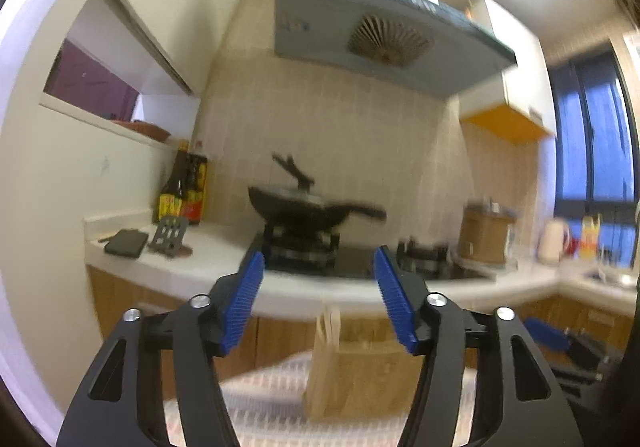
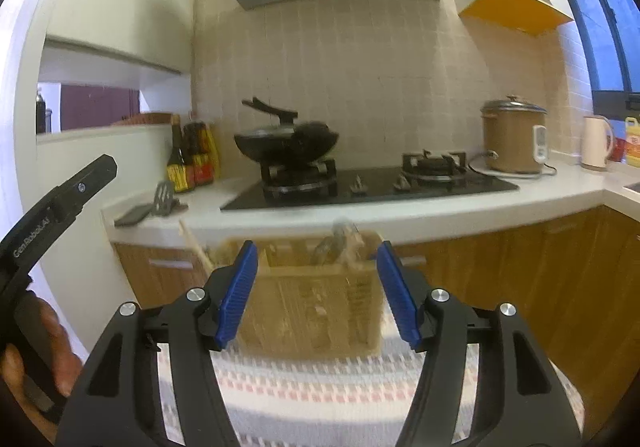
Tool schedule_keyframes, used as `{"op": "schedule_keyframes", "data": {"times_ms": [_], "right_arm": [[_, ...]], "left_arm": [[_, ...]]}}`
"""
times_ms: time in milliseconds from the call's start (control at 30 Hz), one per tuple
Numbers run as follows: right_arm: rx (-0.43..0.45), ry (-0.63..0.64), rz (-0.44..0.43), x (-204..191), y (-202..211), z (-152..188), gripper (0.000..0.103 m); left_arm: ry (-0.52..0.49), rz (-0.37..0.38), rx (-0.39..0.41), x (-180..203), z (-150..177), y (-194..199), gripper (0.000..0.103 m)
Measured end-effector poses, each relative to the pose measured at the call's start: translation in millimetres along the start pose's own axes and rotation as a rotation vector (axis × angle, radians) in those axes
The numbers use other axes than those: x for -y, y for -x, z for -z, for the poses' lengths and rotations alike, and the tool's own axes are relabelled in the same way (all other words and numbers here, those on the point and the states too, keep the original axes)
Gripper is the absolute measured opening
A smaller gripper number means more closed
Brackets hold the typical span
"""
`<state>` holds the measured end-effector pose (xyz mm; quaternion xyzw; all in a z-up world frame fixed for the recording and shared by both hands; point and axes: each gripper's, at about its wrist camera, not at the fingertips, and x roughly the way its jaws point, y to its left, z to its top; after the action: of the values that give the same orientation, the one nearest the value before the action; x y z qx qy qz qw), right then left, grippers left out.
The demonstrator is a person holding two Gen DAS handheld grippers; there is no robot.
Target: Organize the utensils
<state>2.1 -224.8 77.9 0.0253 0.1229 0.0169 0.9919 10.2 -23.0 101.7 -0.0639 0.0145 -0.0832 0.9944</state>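
The left gripper [image 1: 319,301] and the right gripper [image 2: 317,293] are both released: blue pads spread wide, nothing between them. Each is raised and aimed level, which suits an approach rather than a grasp.

Directly ahead of the right gripper, framed between its pads, stands the wooden utensil holder [image 2: 312,311] on a striped cloth [image 2: 320,387]. Utensils [image 2: 340,243] stand upright in its compartments, handles up, which leaves them reachable from above; motion blur prevents identifying them individually. In the left wrist view the holder lies ahead and slightly right of centre.

Beyond the holder runs the white counter [image 2: 280,215]. On the hob behind it sits a black wok [image 2: 288,145]; a rice cooker [image 2: 514,137] stands far right.
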Motion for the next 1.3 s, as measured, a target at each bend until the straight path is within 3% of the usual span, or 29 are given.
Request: {"op": "schedule_keyframes", "data": {"times_ms": [300, 500, 667, 833, 1300], "right_arm": [[-0.110, 0.009, 0.081, 17, 8, 55, 0.067], [-0.108, -0.007, 0.092, 21, 8, 67, 0.071], [-0.102, 0.002, 0.102, 23, 7, 70, 0.075], [-0.106, -0.002, 0.103, 26, 7, 72, 0.078], [-0.101, -0.003, 0.116, 28, 8, 71, 0.082]], "left_arm": [[-0.029, -0.033, -0.144, 14, 60, 26, 0.080], [-0.053, -0.057, -0.158, 21, 86, 25, 0.092], [-0.046, -0.059, -0.190, 21, 95, 19, 0.092], [-0.048, -0.108, -0.185, 19, 99, 15, 0.092], [-0.088, -0.112, -0.231, 26, 104, 8, 0.094]]}}
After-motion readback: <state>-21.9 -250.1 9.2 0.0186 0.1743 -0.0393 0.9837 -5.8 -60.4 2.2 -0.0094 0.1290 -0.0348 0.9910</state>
